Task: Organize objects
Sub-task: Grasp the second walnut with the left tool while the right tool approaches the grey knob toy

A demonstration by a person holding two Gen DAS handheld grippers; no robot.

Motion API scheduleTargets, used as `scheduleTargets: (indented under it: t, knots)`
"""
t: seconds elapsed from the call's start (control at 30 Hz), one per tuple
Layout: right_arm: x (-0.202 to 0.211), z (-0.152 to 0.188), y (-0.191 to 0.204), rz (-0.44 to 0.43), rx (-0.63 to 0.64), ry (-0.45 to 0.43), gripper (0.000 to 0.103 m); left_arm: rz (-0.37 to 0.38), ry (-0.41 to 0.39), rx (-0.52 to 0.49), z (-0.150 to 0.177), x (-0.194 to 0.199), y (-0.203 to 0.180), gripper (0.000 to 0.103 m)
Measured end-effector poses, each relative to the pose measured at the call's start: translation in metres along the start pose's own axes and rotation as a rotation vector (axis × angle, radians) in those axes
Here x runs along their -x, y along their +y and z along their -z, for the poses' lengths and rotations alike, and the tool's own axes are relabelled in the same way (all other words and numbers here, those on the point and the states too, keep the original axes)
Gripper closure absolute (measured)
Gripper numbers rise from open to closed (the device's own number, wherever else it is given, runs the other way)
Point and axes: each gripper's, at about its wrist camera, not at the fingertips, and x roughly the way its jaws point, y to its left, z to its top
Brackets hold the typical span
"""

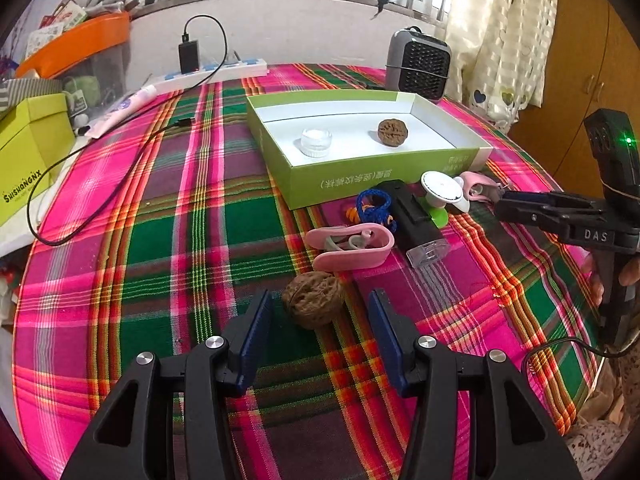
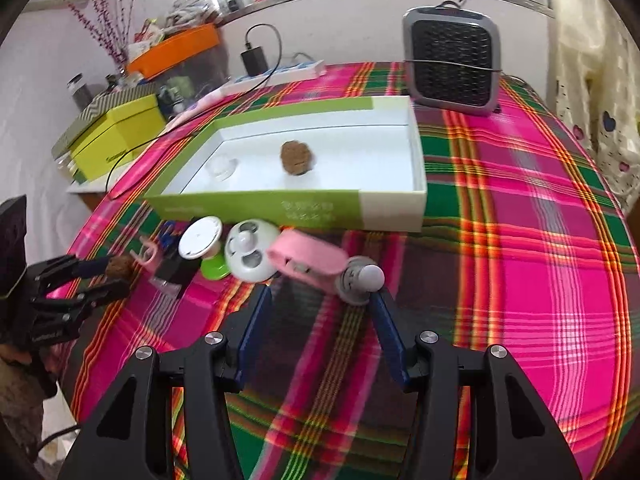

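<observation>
Both grippers open over loose items; nothing held.

Left gripper (image 1: 316,320) straddles the walnut (image 1: 313,305) on the cloth (image 1: 160,240), pads clear of it on both sides. Right gripper (image 2: 320,312) is spread in front of the pink clip (image 2: 306,265) and grey knob (image 2: 359,280), touching neither as far as I can tell; that view is blurred. Box (image 1: 360,182) sits beyond, already holding a second walnut (image 1: 393,132) and a small jar (image 1: 316,142). My read: the walnut is light, rigid, ridged, so it grips well but can roll; clamp across its widest part. The clip looks springy, so take it by the flat sides.
</observation>
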Motion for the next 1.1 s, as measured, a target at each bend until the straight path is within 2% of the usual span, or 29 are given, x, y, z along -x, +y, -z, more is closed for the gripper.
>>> scheduleTargets:
  t: [0.13,0.33,0.5,0.8,1.1]
  knots:
    - [0.004,0.002,0.005,-0.032,0.034,0.009,0.051,0.0,0.001,0.001,0.0,0.0,0.0,0.054]
    - [0.006,-0.002,-0.01,0.099,0.011,0.004,0.051,-0.001,-0.002,-0.001,0.0,0.002,0.0,0.054]
    - [-0.002,-0.009,-0.013,0.131,0.032,0.009,0.051,0.001,-0.006,0.01,0.0,0.003,0.001,0.054]
    - [-0.012,-0.017,-0.02,0.09,0.047,0.016,0.051,0.004,-0.011,0.025,0.0,0.003,0.002,0.054]
    - [-0.013,-0.018,-0.018,0.097,0.071,0.021,0.053,0.002,-0.013,0.026,0.0,0.003,0.003,0.055]
